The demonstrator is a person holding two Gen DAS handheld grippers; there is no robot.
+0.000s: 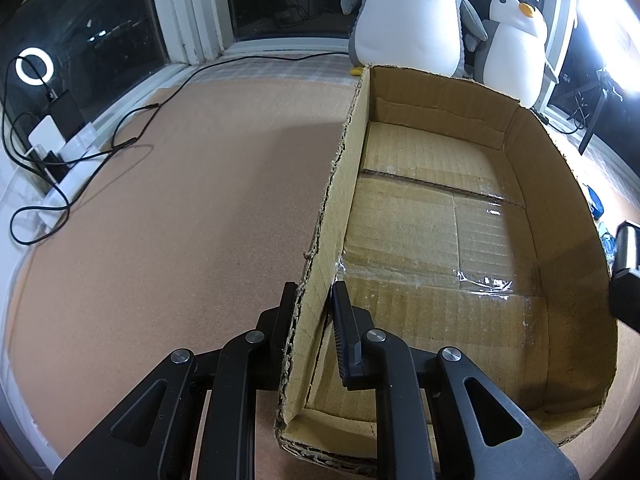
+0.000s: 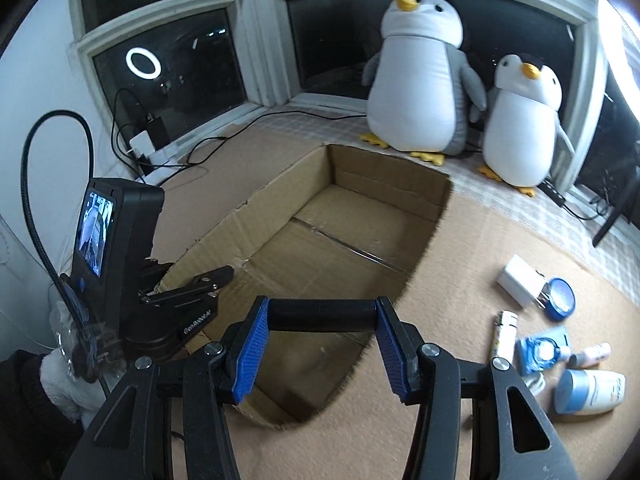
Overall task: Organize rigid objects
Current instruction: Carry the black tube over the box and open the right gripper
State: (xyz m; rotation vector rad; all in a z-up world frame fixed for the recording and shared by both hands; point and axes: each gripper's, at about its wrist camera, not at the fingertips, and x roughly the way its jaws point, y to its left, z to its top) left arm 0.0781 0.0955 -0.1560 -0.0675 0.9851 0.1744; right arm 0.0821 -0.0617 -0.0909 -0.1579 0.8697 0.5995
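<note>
Black cylinder point(image 2: 323, 315): pinched end to end by the right hand-held gripper point(image 2: 322, 334), above the box's near end.
Cardboard box point(image 1: 440, 220): open-topped, on the desk point(image 1: 180, 200).
Left hand-held gripper point(image 1: 314, 300): pinching the box's left wall.
Small items: charger point(image 2: 520, 280), blue tin point(image 2: 561, 294), bottle point(image 2: 588, 392) right of the box.

White lettering stood on the black base of the left tool point(image 2: 208, 280), seen from the right wrist, but it was too blurred to read. Print on the white bottle point(image 2: 592, 394) was likewise illegible.
</note>
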